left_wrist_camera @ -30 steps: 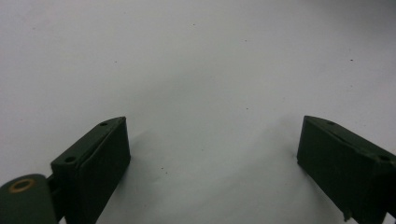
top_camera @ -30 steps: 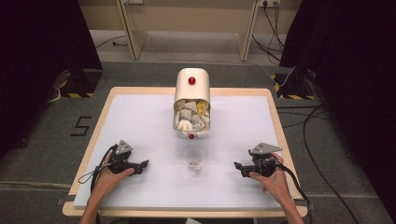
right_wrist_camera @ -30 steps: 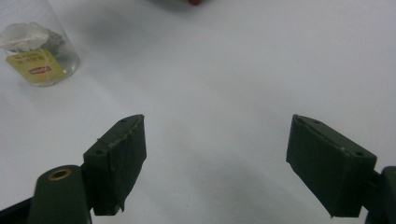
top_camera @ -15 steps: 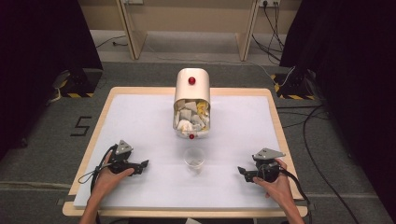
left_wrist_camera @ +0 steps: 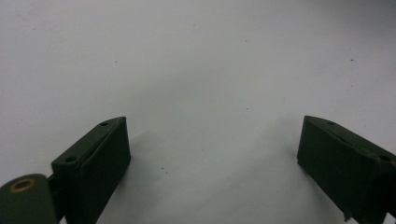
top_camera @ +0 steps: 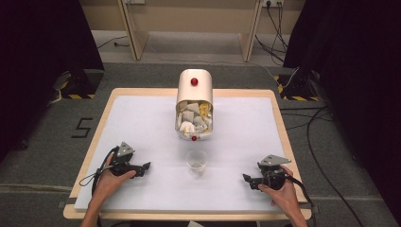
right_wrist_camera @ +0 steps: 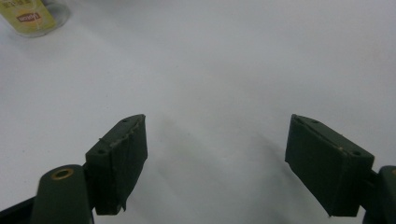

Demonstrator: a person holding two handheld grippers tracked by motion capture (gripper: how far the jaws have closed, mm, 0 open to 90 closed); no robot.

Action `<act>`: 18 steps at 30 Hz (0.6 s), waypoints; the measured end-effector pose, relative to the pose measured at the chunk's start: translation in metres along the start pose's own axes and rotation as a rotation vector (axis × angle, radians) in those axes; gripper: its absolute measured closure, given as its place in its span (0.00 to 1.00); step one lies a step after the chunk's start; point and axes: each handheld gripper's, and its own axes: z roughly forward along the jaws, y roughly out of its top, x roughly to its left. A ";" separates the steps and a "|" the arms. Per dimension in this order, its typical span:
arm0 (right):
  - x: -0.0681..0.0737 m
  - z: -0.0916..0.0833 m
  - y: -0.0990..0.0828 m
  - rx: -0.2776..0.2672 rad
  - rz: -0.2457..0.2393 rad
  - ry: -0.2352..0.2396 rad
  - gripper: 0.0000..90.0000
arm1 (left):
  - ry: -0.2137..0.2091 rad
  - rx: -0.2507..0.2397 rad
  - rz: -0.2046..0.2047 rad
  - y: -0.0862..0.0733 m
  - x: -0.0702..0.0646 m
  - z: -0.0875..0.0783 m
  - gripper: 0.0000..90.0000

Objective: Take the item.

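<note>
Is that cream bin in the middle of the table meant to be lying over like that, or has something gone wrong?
The cream rounded bin lies on its side, its open mouth facing the clear plastic cup, with crumpled white and yellow packets packed inside. Nothing has spilled onto the white table. Both grippers rest open.

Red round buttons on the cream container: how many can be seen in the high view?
2. One red round button sits on top of the cream rounded container; the other red button is on its front lower rim. Others may be hidden behind.
</note>
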 end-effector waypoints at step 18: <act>0.006 -0.002 -0.014 -0.002 -0.040 -0.024 0.25 | 0.003 -0.001 0.001 0.000 0.000 0.000 0.10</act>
